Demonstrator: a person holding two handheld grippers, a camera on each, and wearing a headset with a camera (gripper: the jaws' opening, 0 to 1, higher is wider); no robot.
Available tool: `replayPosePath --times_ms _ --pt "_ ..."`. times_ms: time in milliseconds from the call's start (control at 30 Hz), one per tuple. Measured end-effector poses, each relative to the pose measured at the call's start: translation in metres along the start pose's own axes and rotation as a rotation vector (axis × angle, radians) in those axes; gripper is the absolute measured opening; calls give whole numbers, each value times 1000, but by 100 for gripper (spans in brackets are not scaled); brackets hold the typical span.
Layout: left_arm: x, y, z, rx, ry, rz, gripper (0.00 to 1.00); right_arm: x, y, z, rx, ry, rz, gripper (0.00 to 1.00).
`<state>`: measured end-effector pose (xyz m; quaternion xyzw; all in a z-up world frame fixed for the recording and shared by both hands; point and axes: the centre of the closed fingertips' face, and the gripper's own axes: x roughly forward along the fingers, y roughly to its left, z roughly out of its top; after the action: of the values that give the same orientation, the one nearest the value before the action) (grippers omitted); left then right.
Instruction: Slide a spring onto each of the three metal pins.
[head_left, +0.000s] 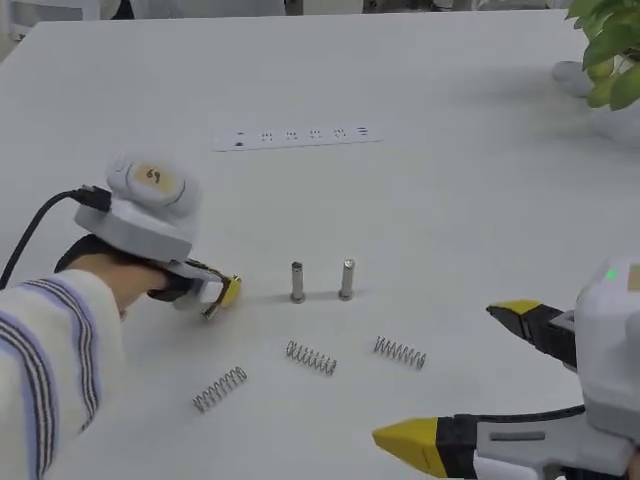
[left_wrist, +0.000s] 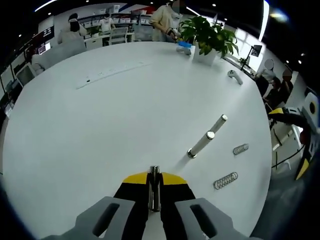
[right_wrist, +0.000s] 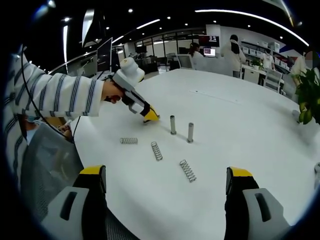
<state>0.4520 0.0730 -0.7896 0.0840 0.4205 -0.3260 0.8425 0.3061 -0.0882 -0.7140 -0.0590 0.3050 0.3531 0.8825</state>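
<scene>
Springs (head_left: 311, 357), three of them, lie flat on the desk (head_left: 450, 200), just in front of two upright pins (head_left: 297, 282). Right gripper (head_left: 440, 373) has its fingers wide open and empty. It is nearest the right-hand spring (right_wrist: 188, 170), which sits ahead of the gap with its long axis running roughly away from the gripper. Left gripper (left_wrist: 154, 177) has its fingers clamped on the third pin (left_wrist: 154, 195), near the standing pair. The right gripper looks best placed to fetch a spring.

Left gripper (left_wrist: 155, 178) clamped on slim silver metal pin (left_wrist: 155, 197).
Two like pins (left_wrist: 202, 144) upright at two o'clock; two steel coil springs (left_wrist: 226, 180) at three o'clock.
</scene>
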Motion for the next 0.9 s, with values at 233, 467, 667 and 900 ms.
replayPosePath --times_ms 233,467,667,900 --pt "-13 1 4 26 -19 4 0 2 1 4 -28 -7 -2 98" --pt "-23 -5 2 10 -29 -4 0 2 1 7 -49 -23 -10 95" --pt "-30 -12 -2 31 -36 -11 0 2 4 8 -60 -32 -10 97" --pt "-33 -21 5 67 -59 -15 0 2 6 7 -64 -30 -5 98"
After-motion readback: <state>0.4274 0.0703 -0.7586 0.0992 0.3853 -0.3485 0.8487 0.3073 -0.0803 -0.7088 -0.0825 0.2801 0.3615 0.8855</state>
